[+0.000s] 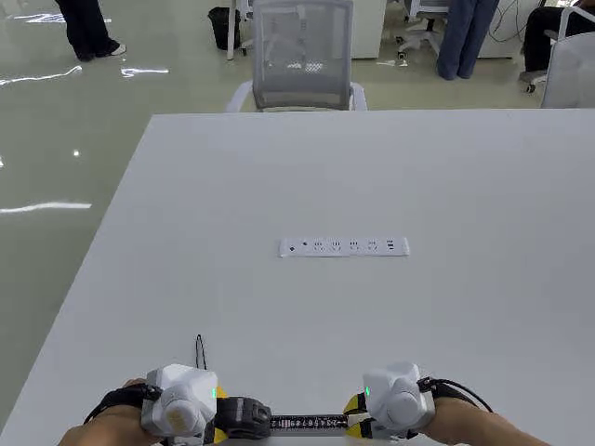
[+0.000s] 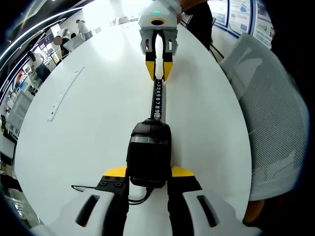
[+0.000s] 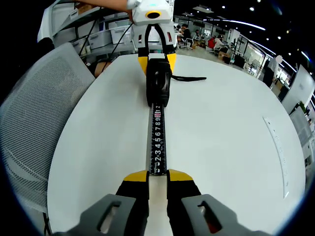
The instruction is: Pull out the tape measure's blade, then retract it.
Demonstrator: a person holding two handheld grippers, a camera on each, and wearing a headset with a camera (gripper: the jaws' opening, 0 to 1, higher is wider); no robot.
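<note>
A black tape measure case (image 1: 244, 417) lies near the table's front edge. My left gripper (image 1: 219, 415) is shut on the case (image 2: 149, 152), its yellow-tipped jaws pressed on both sides. A short length of blade (image 1: 311, 423) with printed numbers runs out to the right. My right gripper (image 1: 357, 417) is shut on the blade's end (image 3: 157, 169). In the right gripper view the blade (image 3: 157, 140) leads straight to the case (image 3: 158, 83) and the left gripper (image 3: 157, 58) behind it. The left gripper view has the blade (image 2: 157, 98) reaching the right gripper (image 2: 157, 69).
A white power strip (image 1: 344, 247) lies flat mid-table, well beyond the grippers. The case's black strap (image 1: 200, 351) trails on the white table (image 1: 418, 167). A grey mesh chair (image 1: 302, 56) stands at the far edge, and people stand beyond it.
</note>
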